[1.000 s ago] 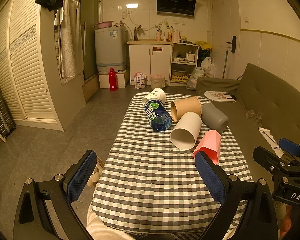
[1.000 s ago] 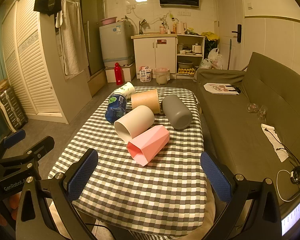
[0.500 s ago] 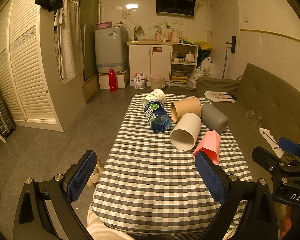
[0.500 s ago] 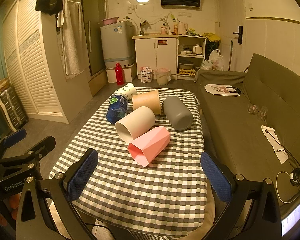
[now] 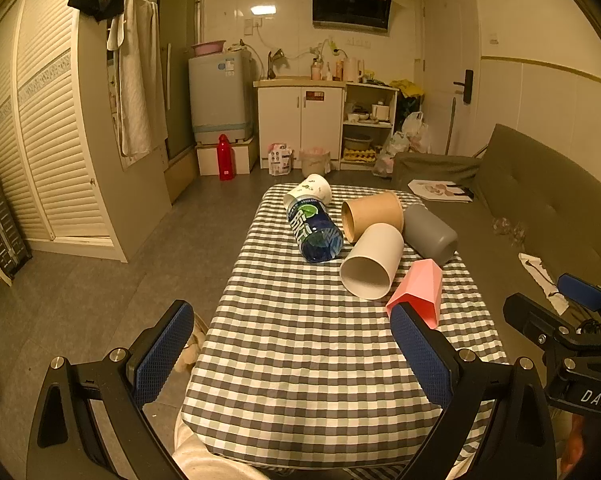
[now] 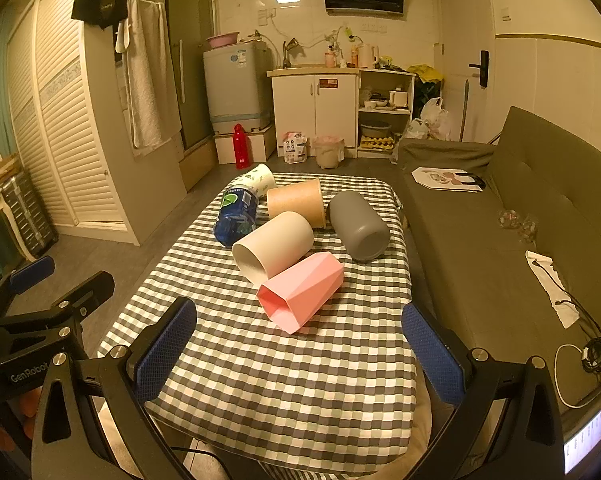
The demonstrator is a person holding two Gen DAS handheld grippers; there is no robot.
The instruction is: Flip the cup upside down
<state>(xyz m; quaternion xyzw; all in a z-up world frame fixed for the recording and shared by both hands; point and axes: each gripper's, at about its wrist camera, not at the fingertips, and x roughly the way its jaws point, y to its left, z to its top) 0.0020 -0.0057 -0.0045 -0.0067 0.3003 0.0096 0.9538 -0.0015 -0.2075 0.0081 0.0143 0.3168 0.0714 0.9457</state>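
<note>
Several cups lie on their sides on a checked table (image 5: 300, 360) (image 6: 280, 392): a pink faceted cup (image 5: 418, 290) (image 6: 300, 290), a white cup (image 5: 372, 266) (image 6: 272, 252), a tan cup (image 5: 372, 214) (image 6: 296, 202), a grey cup (image 5: 430, 234) (image 6: 358, 226) and a printed white cup (image 5: 310, 192) (image 6: 256, 178). My left gripper (image 5: 290, 350) is open and empty over the near table edge. My right gripper (image 6: 300, 348) is open and empty, just short of the pink cup's mouth.
A blue plastic bottle (image 5: 314, 228) (image 6: 236, 220) lies beside the cups. A dark sofa (image 6: 520, 240) runs along the table's right side. Kitchen cabinets (image 5: 300, 128) and a washing machine (image 5: 220, 96) stand at the back wall, louvred wardrobe doors (image 5: 40, 140) on the left.
Both grippers have stayed open; the right wrist view has crept slightly toward the cups. Nothing on the table moved.
</note>
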